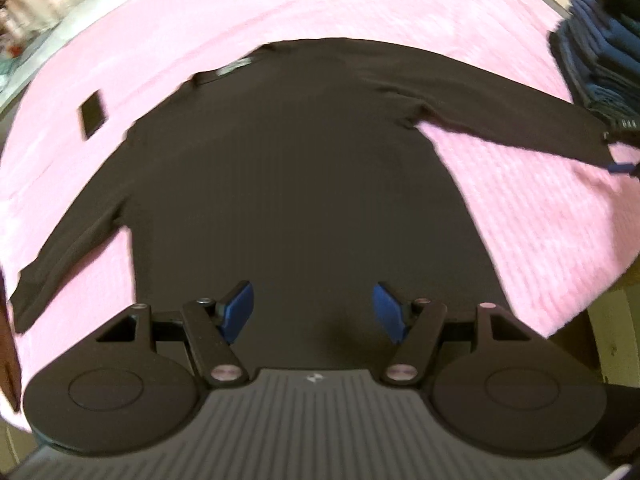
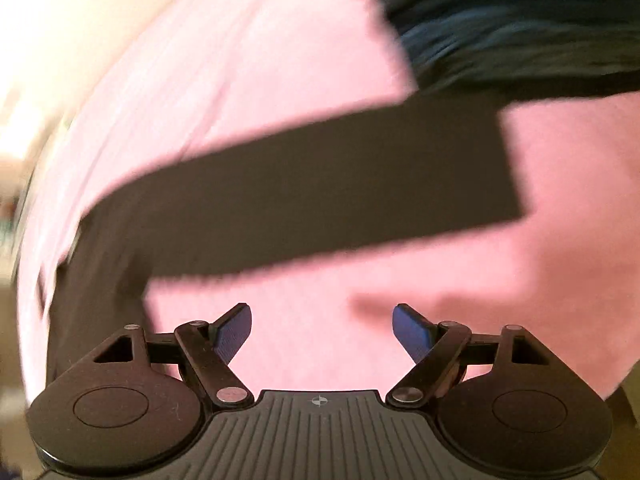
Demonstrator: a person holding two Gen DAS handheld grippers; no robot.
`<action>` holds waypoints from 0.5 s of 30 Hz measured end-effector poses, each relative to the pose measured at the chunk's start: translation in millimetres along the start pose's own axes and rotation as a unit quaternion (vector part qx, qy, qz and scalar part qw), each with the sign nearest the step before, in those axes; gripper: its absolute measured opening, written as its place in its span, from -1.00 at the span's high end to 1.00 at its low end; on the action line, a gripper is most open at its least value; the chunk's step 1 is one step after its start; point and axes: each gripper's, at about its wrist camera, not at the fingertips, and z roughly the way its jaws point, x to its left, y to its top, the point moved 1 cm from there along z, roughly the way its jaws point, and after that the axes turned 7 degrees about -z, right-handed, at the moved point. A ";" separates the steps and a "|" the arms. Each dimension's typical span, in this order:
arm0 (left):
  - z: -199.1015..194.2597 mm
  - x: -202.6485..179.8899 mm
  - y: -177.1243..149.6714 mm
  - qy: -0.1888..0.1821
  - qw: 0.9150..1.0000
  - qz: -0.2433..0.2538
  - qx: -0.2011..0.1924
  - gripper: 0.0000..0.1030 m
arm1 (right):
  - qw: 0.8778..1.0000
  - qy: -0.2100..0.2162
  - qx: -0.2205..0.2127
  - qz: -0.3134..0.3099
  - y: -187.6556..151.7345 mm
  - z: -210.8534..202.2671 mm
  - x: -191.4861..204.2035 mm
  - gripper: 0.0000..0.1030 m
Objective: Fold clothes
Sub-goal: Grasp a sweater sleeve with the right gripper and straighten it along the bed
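Note:
A dark brown long-sleeved shirt lies spread flat on a pink blanket, collar at the far side, both sleeves stretched outward. My left gripper hovers over the shirt's near hem, open, with nothing between its blue pads. In the right wrist view the shirt's right sleeve lies straight across the blanket, its cuff to the right. My right gripper hangs above bare pink blanket just short of the sleeve, open and holding nothing. At the far right of the left wrist view, the right gripper's blue tip shows by the cuff.
A stack of folded dark and blue clothes stands at the right edge of the bed, seen blurred in the right wrist view as the clothes stack. A small black flat object lies on the blanket left of the collar. The bed's edge runs along the right.

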 end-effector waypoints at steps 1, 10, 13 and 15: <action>-3.0 8.5 -6.0 0.005 1.000 -0.006 -0.001 -0.21 | 1.000 0.006 0.014 -0.018 -9.9 1.4 15.7 -0.56; -26.8 106.5 -86.7 0.037 0.999 -0.038 0.000 -0.21 | 0.999 -0.010 0.025 -0.038 -109.6 -28.6 109.5 -0.62; -37.5 140.8 -118.2 0.042 0.998 -0.038 -0.008 -0.23 | 0.999 -0.020 0.018 -0.044 -140.4 -38.6 131.5 -0.70; -40.7 165.6 -139.9 0.043 0.998 -0.042 -0.010 -0.23 | 0.998 -0.031 0.013 -0.054 -162.0 -45.4 147.7 -0.70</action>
